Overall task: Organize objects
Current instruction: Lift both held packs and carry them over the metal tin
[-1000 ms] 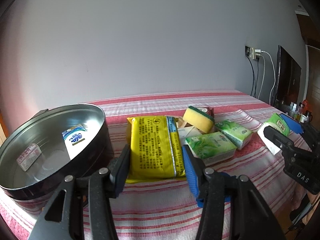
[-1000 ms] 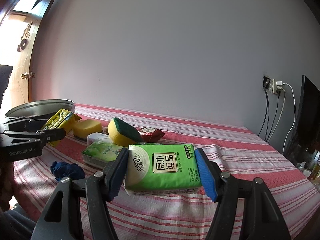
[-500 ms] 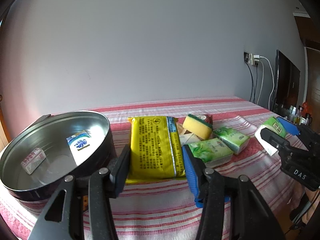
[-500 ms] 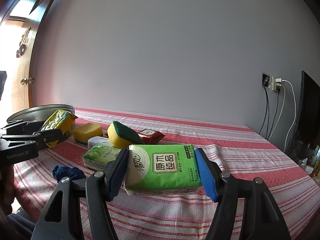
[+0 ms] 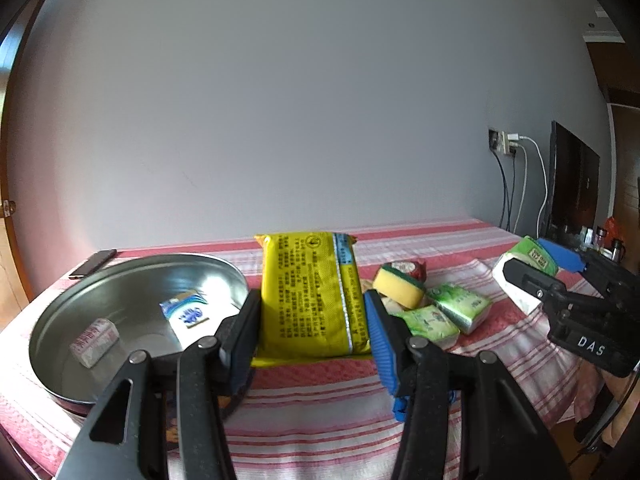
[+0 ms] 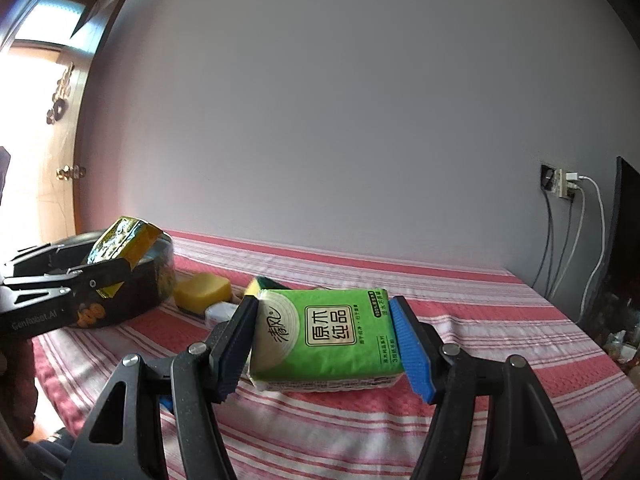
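Yellow packet (image 5: 314, 294): clamped between the jaws of the left gripper (image 5: 312, 320), long axis pointing straight ahead, lifted clear of the striped cloth (image 5: 320, 432). Round metal tin (image 5: 60, 320): just to this gripper's left and below, already holding two small packs; likely destination, left hand nearer. Green tissue pack (image 6: 328, 336): pinched crosswise in the right gripper (image 6: 324, 340), raised, tin well off to its left.

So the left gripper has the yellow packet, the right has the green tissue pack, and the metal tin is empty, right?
Not quite. The metal tin is not empty: the left wrist view shows two small packets lying in it. The rest holds: left gripper holds the yellow packet, right gripper the green tissue pack.
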A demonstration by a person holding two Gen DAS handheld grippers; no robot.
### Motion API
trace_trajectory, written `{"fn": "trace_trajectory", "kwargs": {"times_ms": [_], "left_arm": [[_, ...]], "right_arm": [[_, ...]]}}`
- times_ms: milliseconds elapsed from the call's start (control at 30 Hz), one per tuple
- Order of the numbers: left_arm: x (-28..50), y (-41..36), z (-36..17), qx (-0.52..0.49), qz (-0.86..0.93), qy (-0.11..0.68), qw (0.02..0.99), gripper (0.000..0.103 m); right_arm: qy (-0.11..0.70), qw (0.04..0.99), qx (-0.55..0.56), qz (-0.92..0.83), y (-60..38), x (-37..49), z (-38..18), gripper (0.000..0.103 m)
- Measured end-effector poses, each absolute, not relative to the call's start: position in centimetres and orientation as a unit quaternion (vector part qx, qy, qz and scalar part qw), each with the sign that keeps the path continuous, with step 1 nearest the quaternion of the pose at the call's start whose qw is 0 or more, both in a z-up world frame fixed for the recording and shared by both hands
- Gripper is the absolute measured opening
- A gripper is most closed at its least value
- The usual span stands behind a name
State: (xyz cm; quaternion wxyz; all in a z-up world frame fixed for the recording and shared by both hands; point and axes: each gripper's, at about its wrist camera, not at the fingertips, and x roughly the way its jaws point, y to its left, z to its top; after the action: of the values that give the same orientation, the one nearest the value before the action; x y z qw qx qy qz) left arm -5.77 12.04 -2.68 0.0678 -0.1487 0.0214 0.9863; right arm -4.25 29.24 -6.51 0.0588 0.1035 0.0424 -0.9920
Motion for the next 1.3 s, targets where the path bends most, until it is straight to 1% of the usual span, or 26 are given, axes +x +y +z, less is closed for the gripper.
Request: {"fn": "trace_trajectory", "kwargs": {"times_ms": [300,633,867,1100,1300], "left_arm": [[-5.3,9.0,-1.3,-0.138,0.990,0.009,0.039,0.050],[-6.3,4.2,-0.8,-0.154,0.988,-0.012,-0.005,0.050],[-7.2,1.3,-0.9,-0.175,0.984,-0.022,-0.027,0.050],[-8.3,-1.4,-1.1,-0.197,0.979,-0.034,-0.037,0.050],[-9.4,-3.5,-1.8,-0.217,0.974,-0.047,-0.052,0.050]], "right_arm": [[0.019,0.112,0.099,-0.989,27.6,-5.4,-3.3,0.068],[-0.004,0.179,0.108,-0.978,24.6,-8.1,-0.2,0.068],[0.015,0.216,0.112,-0.970,20.3,-8.9,0.3,0.068],[0.020,0.253,0.133,-0.958,16.6,-10.7,1.5,0.068],[0.030,0.275,0.162,-0.947,13.0,-12.5,1.1,0.068]]}}
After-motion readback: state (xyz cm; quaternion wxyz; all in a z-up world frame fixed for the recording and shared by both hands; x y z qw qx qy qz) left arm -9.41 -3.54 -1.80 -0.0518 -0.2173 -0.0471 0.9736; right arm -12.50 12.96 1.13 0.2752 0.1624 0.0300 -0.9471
